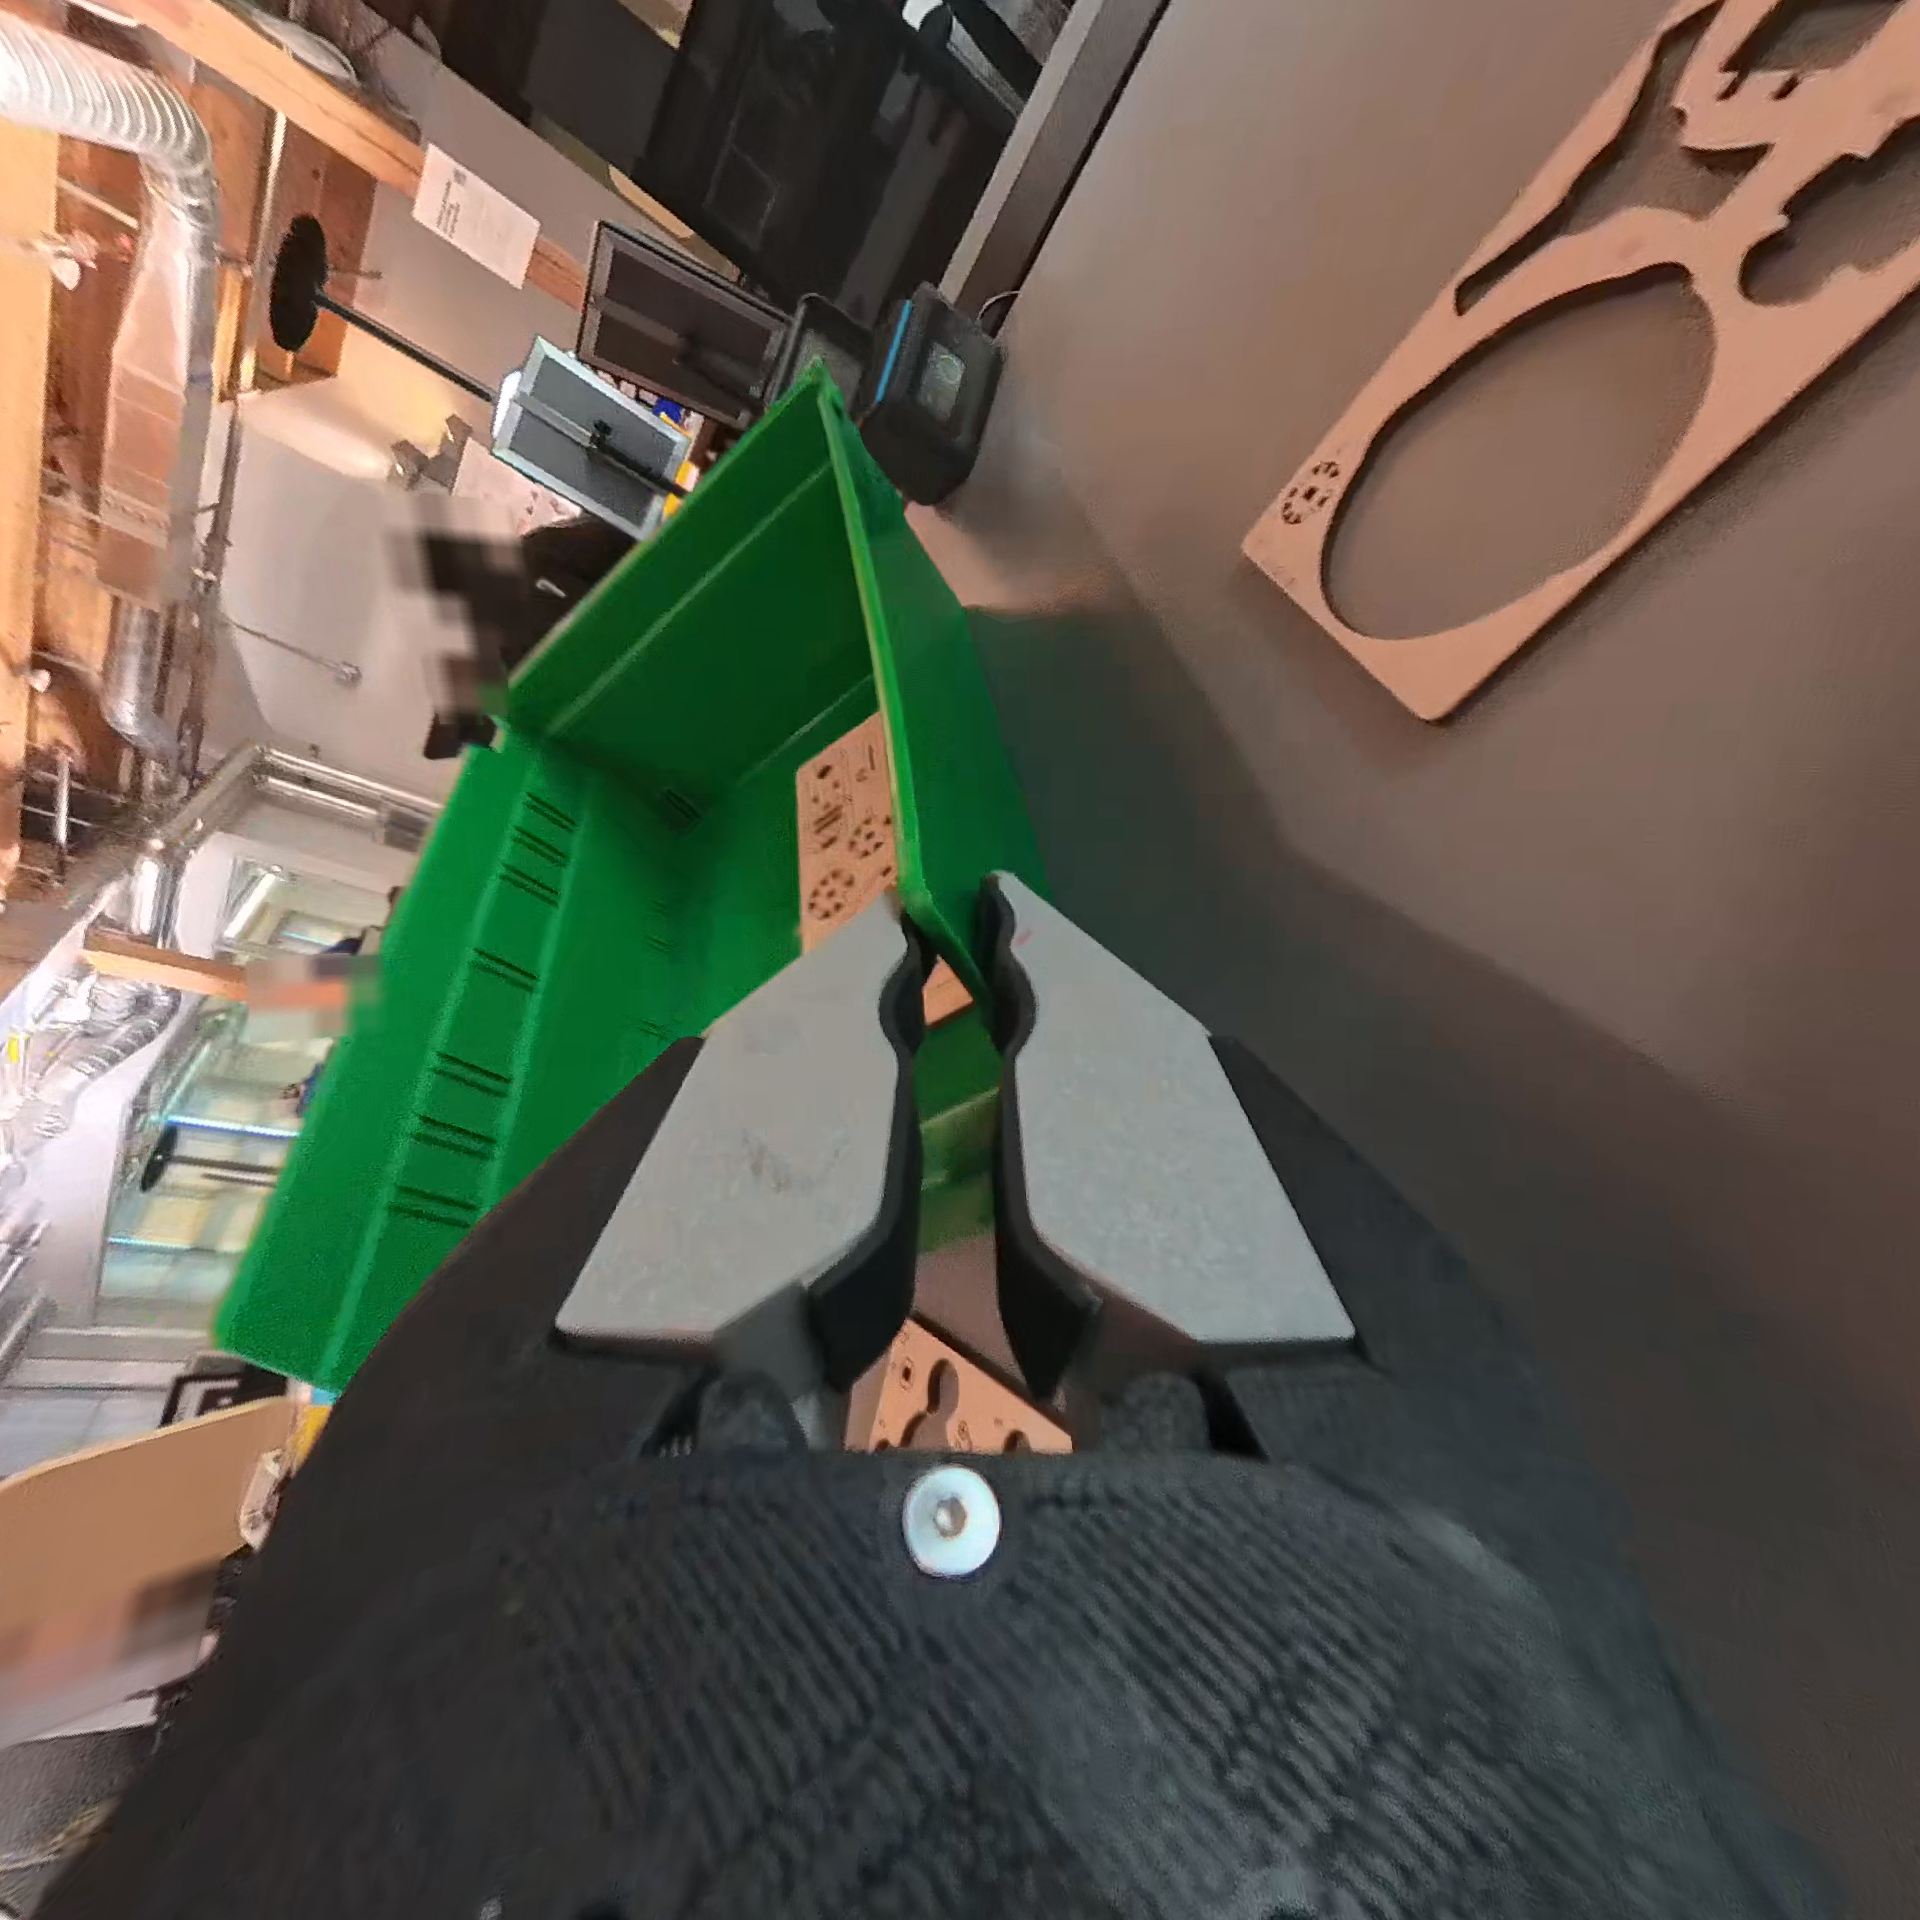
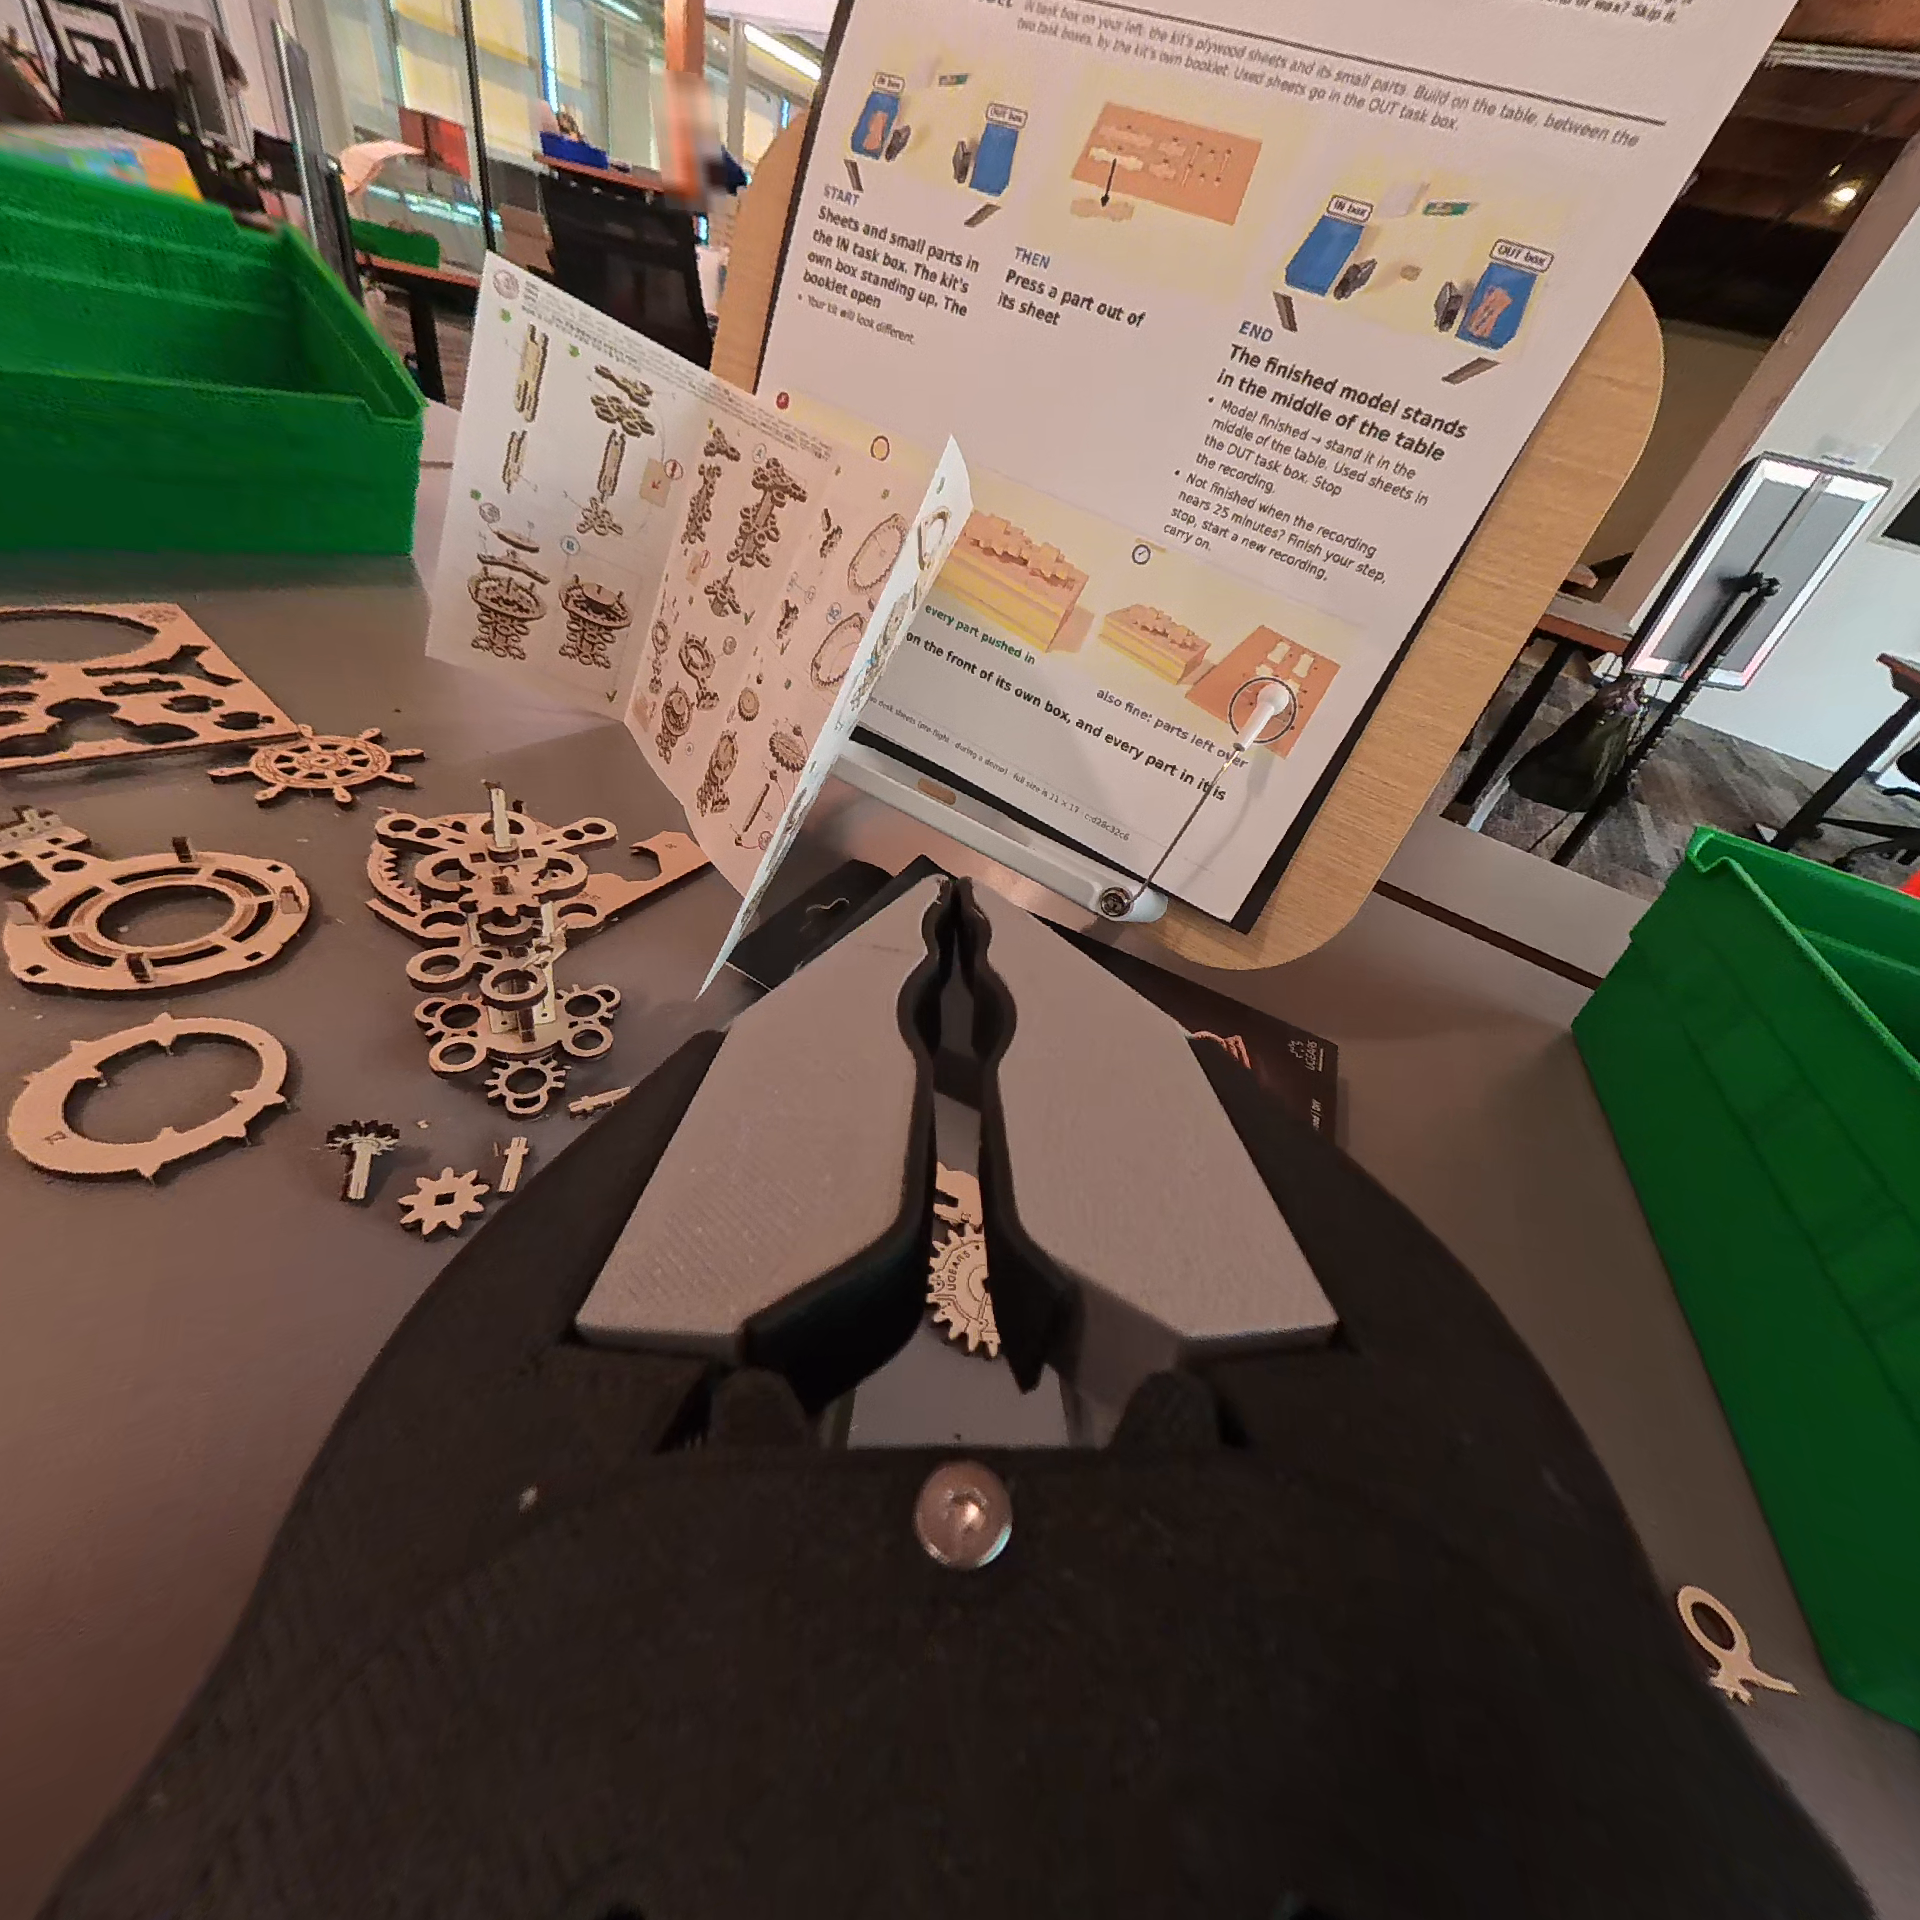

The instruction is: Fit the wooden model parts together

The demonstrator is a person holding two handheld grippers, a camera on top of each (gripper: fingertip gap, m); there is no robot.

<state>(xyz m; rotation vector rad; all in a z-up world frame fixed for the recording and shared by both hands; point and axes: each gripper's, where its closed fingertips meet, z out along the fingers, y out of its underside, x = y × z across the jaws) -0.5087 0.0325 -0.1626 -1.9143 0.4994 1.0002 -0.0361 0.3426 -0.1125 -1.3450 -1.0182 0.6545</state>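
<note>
In the left wrist view my left gripper is rolled onto its side at a green bin. Its jaws are close together with the bin's near wall edge pinched between them. A wooden sheet lies inside the bin beside that wall, and a bit of it shows between the jaws. In the right wrist view my right gripper is shut and empty above the table. A partly built wooden model lies to its left. A wooden gear shows on the table below the fingers.
Loose parts lie at the left: a ship's wheel, a ring frame, an oval ring, a small gear. The open booklet and instruction board stand behind. A second green bin stands right. A used sheet lies on the table. My hands' fingertips stand some 55 centimetres from each other. My left tips are about 50 centimetres from the small gear, my right tips only 15 centimetres.
</note>
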